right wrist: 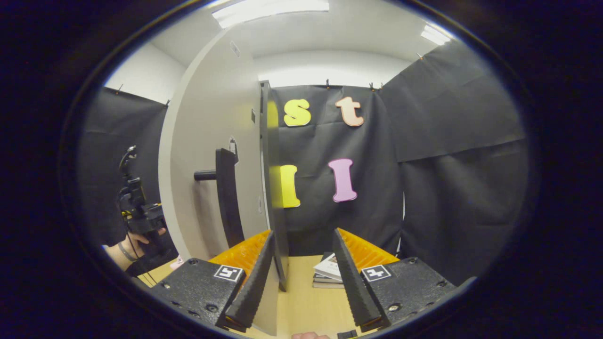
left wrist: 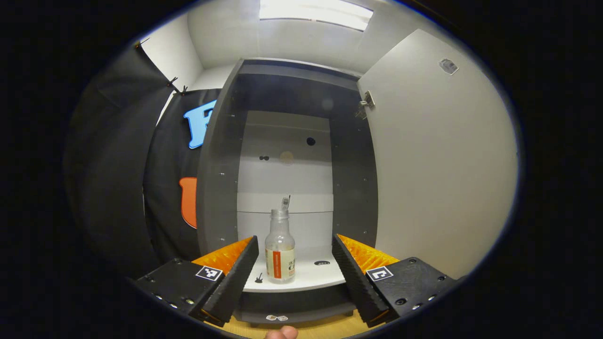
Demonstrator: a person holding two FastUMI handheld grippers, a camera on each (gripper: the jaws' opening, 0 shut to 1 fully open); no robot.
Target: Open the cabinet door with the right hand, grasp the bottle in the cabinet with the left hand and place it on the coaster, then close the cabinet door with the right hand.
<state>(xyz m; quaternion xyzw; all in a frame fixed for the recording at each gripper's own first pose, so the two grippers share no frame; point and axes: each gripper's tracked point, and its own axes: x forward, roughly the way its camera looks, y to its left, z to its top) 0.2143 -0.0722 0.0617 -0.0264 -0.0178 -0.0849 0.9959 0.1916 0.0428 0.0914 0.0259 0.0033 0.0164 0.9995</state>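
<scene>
Left gripper view: dark cabinet (left wrist: 221, 155) open, white shelf (left wrist: 301, 275) inside. Left tongs (left wrist: 295, 268) apart, fingers either side of the bottle (left wrist: 280, 249) in frame, not touching it, bottle farther in. Bottle stands upright on the shelf near its front edge, clear, uncapped, label on the lower half. Small dark bits lie on the shelf beside it, too small to tell what. Cabinet door (left wrist: 438, 165) swung wide on the right, hinge (left wrist: 367, 100) at its top corner.

Right gripper view: far left, a hand (right wrist: 134, 245) holds the other gripper. Next, the door's outer face (right wrist: 207, 155) with its dark bar handle (right wrist: 227, 197). Door edge (right wrist: 272, 188) runs down between the fingers of the right tongs (right wrist: 301, 278); tongs apart, cannot tell whether either finger touches the edge. Right of the edge, a stack of books (right wrist: 327, 273) on the wooden table (right wrist: 306, 306).
</scene>
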